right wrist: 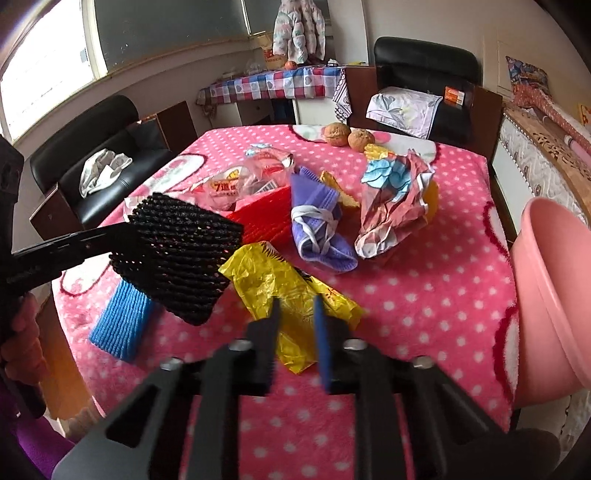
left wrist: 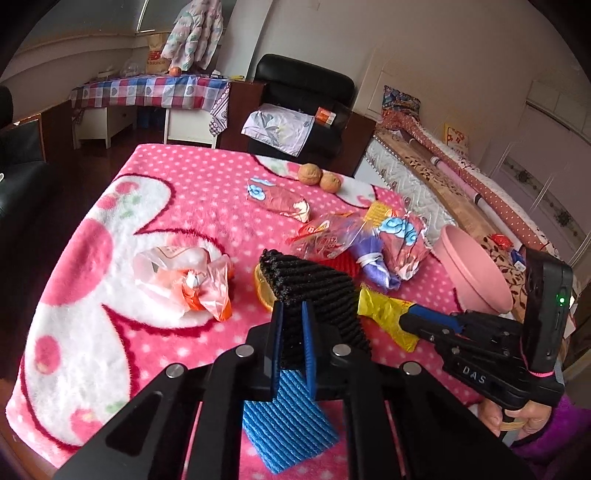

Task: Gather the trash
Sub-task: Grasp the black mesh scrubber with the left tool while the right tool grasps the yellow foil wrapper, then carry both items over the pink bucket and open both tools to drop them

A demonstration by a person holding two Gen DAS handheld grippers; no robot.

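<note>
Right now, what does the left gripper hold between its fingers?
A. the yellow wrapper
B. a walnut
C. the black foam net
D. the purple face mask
C: in the left wrist view the left gripper is shut on the black foam net, lifted above the blue one.

we are in a lived-in home, a sitting or dining room. the desk point(right wrist: 424, 295) wears a fluffy pink polka-dot blanket, with black padded armchairs point(right wrist: 424, 70) around it, one holding a folded floral cloth point(right wrist: 404, 107). a side table under a checked cloth point(right wrist: 273, 86) stands by the window point(right wrist: 44, 74), and a puffy patterned jacket point(right wrist: 299, 29) hangs above it. rolled fabrics point(left wrist: 461, 173) lie along a quilted surface at the side.
</note>
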